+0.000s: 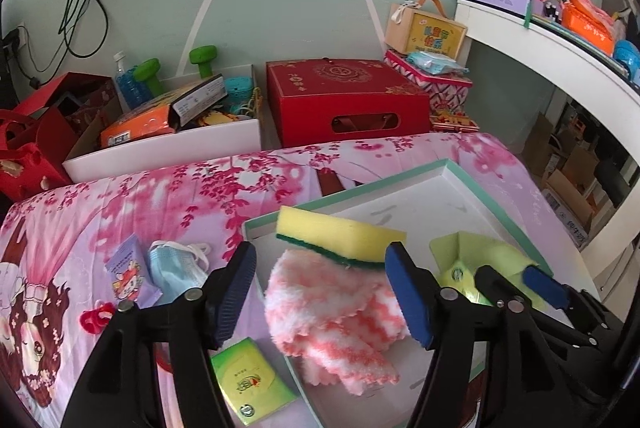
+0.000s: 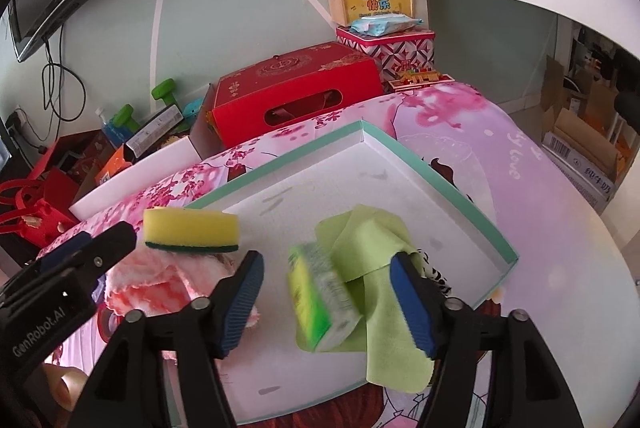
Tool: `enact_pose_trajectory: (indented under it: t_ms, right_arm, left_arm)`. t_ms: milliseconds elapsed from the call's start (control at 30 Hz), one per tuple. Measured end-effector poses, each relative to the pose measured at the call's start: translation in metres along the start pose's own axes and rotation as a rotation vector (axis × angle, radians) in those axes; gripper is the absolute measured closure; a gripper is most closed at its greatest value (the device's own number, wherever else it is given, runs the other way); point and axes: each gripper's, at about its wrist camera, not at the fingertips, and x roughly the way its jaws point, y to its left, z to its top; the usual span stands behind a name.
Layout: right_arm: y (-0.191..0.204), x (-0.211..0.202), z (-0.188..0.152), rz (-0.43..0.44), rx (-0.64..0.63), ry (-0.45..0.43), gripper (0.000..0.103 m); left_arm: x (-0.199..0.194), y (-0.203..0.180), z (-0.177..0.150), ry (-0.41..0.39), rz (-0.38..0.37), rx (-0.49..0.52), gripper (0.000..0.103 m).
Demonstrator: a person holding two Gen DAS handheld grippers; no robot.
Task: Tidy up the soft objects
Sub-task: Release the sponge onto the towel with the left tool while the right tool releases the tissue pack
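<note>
A white tray with a teal rim (image 1: 460, 167) (image 2: 360, 125) lies on the pink floral bedspread. In it a yellow sponge (image 1: 336, 232) (image 2: 188, 226) rests on a fluffy pink-and-white cloth (image 1: 332, 316) (image 2: 152, 284). My left gripper (image 1: 324, 292) (image 2: 92, 244) is open, its pads on either side of that cloth without pressing it. My right gripper (image 2: 328, 304) (image 1: 516, 280) is open too. Between its jaws is a blurred green tissue pack (image 2: 320, 304), clear of both pads, over a light green cloth (image 2: 368, 240) (image 1: 472, 248).
Left of the tray on the bedspread lie a second green tissue pack (image 1: 252, 384), a blue face mask (image 1: 176, 268) and a purple packet (image 1: 128, 268). Behind the bed stand a red box (image 1: 344, 95) (image 2: 296, 95) and a white bin of clutter (image 1: 168, 147). A white shelf (image 1: 552, 43) curves along the right.
</note>
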Motion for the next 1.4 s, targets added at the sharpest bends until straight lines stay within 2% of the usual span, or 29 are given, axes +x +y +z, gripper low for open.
enact_pose_trajectory:
  t_ms: [133,267,367,467,633,967,1033,1067,1100,1400]
  right_arm:
    - [0.002,0.0,0.0,-0.019,-0.022,0.004,0.028]
    - [0.005,0.001,-0.001,-0.034,-0.057,0.019,0.024]
    - [0.007,0.001,-0.002,-0.038,-0.074,0.022,0.022]
    - [0.008,0.001,-0.003,-0.035,-0.082,0.026,0.009]
    - [0.008,0.001,-0.003,-0.034,-0.083,0.023,0.0]
    - [0.007,-0.001,-0.002,-0.039,-0.082,0.017,0.0]
    - [0.008,-0.003,-0.002,-0.037,-0.084,0.014,0.0]
    - [0.008,-0.004,-0.002,-0.036,-0.084,0.013,0.0]
    - [0.008,-0.004,-0.002,-0.037,-0.084,0.012,0.0]
    - [0.008,-0.008,-0.001,-0.034,-0.08,0.011,0.0]
  left_arm:
    - [-0.001,0.004,0.0,0.006,0.034,-0.003,0.03]
    - [0.001,0.009,-0.001,0.022,0.055,-0.019,0.015]
    - [0.003,0.012,-0.002,0.033,0.084,-0.025,0.015]
    - [0.005,0.018,-0.003,0.043,0.107,-0.041,0.015]
    - [0.01,0.027,-0.006,0.07,0.149,-0.068,0.014]
    - [0.009,0.035,-0.007,0.069,0.165,-0.1,0.014]
    - [0.009,0.038,-0.007,0.067,0.166,-0.11,0.011]
    - [0.009,0.039,-0.007,0.068,0.166,-0.118,0.003]
    - [0.009,0.041,-0.007,0.069,0.166,-0.126,0.001]
    - [0.009,0.053,-0.01,0.084,0.191,-0.161,0.001]
